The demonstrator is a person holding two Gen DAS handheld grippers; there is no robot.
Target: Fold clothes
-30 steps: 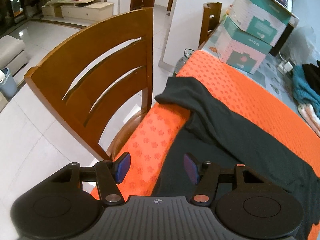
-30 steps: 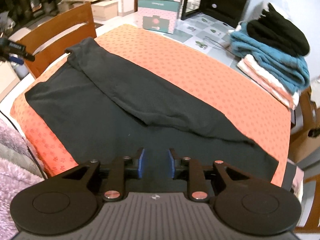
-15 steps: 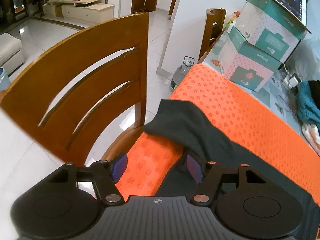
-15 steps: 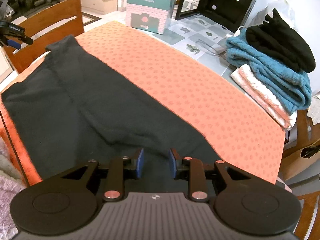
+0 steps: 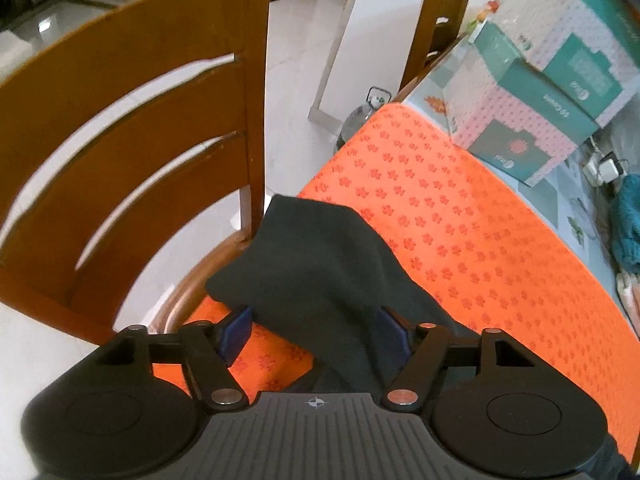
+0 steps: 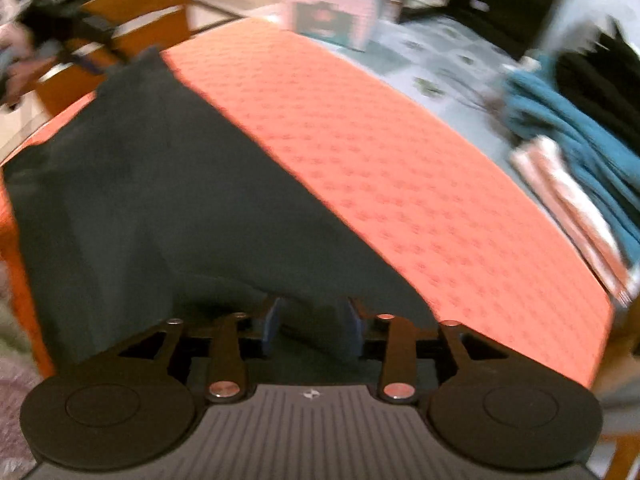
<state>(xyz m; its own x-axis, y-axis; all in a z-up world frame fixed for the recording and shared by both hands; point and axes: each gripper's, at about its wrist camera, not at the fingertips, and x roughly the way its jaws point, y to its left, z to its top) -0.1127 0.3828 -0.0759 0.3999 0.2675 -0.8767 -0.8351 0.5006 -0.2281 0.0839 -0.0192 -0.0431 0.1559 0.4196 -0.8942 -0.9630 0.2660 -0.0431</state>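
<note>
A: Black knit garment [image 6: 172,184]: spread flat over the near part of an orange mat with a small flower print [image 5: 472,216], one end raised in a soft fold [image 5: 316,264] at the mat's corner, beside the chair.

B: Seen from the other side as well? Blurred there, but clearly dark cloth running from the far left corner down to the near edge, with a long ridge along the middle.

A: Left gripper [image 5: 316,332]: tilted steeply down over that raised fold. Spread wide, just been opening. Cloth between the blue pads [image 5: 236,332], not pinched; a clear gap at the left pad, the right pad partly hidden behind the fabric.

B: Right gripper [image 6: 312,324]: low over the garment's near end, likewise angled down. Parted, just been opening too. Cloth under and between the blue fingertips [image 6: 269,326], no squeeze visible.

A: Beyond the mat's corner: brown wooden chair with curved back slats [image 5: 132,128], pushed close to the table. Two stacked pink and teal cardboard boxes [image 5: 536,92] at the mat's far edge.

B: To the right of the mat: pile of folded clothes, teal knit on pale striped cloth [image 6: 576,148], with something black on top. Well apart from the garment.
</note>
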